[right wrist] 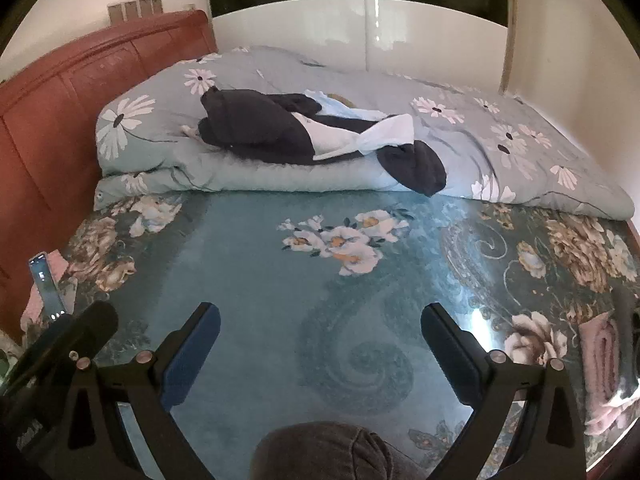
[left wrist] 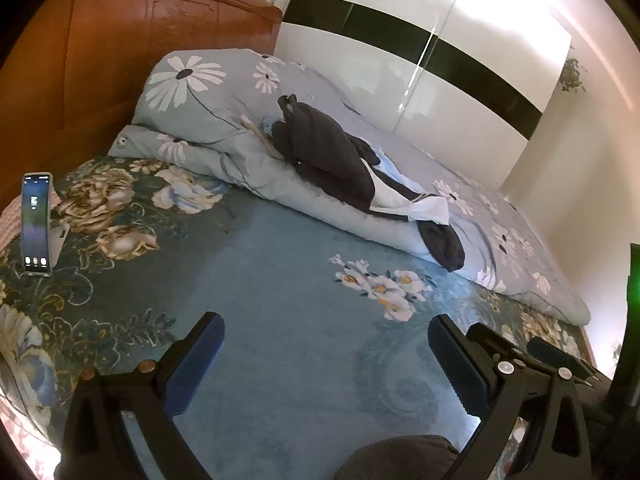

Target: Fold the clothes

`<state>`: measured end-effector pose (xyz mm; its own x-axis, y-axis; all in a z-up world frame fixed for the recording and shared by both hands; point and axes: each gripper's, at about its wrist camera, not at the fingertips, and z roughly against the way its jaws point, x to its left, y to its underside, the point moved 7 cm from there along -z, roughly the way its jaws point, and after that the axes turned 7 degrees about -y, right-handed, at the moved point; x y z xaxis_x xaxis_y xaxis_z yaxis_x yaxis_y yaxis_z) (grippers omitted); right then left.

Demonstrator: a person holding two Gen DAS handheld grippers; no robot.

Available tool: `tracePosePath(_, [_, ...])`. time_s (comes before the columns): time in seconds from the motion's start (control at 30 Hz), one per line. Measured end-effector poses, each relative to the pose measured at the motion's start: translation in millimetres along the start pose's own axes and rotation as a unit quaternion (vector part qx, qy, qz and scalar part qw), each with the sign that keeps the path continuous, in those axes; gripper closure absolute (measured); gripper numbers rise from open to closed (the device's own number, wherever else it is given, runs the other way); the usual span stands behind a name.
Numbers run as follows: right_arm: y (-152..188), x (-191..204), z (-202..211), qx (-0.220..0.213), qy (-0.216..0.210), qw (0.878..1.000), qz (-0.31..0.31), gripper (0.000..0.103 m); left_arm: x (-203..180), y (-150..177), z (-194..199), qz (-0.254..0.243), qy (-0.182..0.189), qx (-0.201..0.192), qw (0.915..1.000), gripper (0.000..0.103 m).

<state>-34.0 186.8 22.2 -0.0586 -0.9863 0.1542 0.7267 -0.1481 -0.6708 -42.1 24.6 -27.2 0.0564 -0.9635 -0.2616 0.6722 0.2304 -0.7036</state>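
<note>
Ahead of my left tongs (left wrist: 326, 338) and right tongs (right wrist: 320, 330), both spread wide, the teal bedspread (right wrist: 256, 264) lies flat and bare. The rolled quilt (right wrist: 248, 178) walls off the far side, the dark clothes (right wrist: 264, 130) heaped on it. A propped phone (left wrist: 37, 224) guards my left edge; folded pink cloth (right wrist: 600, 364) sits at right.

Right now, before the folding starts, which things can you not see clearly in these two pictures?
- Pile of clothes: both views; overlapping pieces hide how many there are.
- Phone screen: both views; too small to read.
- Pink cloth: right wrist view; cut by the right edge.
- Dark fabric: both views; cut by the bottom edge, unidentifiable.
</note>
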Motion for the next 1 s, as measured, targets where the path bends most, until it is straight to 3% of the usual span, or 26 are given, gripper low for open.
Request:
tracePosePath(0.47, [0.7,-5.3,9.1,-0.034,-0.033,0.999,-0.001,0.002,-2.6,-3.0,7.4,-0.011,-0.028,-0.009,0.9995,0.000])
tracePosePath(1.0, [2.0,-7.0,-10.5,-0.012,-0.027,1.000,0.002,0.002,-6.1,-1.1,-5.4,-0.036,-0.036,-0.013,0.9986,0.000])
